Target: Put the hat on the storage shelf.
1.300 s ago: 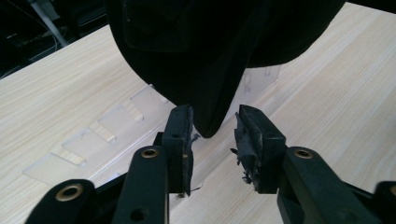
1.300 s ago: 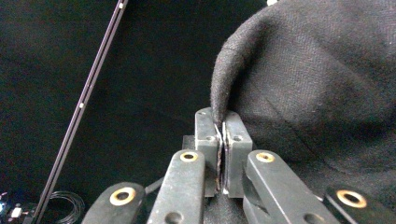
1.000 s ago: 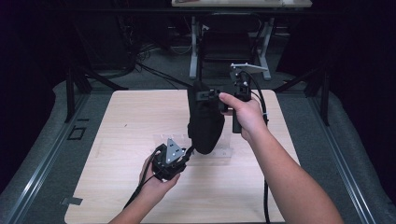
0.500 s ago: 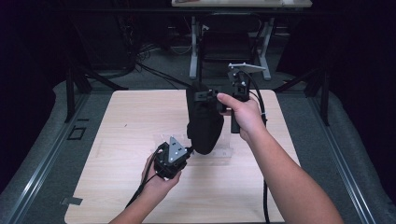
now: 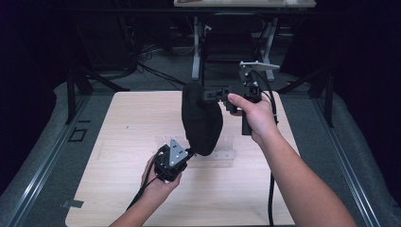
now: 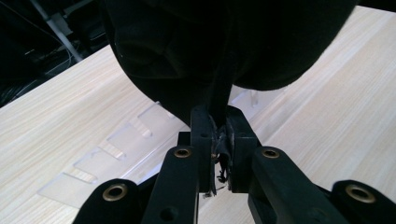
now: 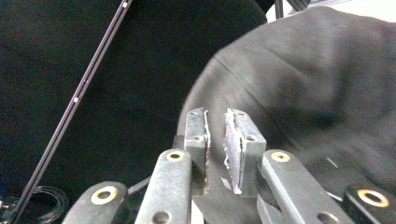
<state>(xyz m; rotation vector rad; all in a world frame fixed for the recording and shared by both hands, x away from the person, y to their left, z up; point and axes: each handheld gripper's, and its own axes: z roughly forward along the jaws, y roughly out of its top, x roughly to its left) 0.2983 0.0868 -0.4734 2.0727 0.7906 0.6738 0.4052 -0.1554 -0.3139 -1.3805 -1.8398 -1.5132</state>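
High view: a black cloth bag (image 5: pixel 202 120) hangs above the wooden table (image 5: pixel 118 142), its upper edge at the right gripper (image 5: pixel 208 94) and its lower tip at the left gripper (image 5: pixel 190 152), over a clear plastic rack (image 5: pixel 224 153). Left gripper view: the left gripper (image 6: pixel 218 140) is clamped together on a thin fold of the bag (image 6: pixel 224 42). Right gripper view: the right gripper (image 7: pixel 217 135), whose jaws have just been opening, stands slightly parted with no cloth pressed between its pads (image 7: pixel 232 140), the bag (image 7: pixel 317 93) lying just beside it.
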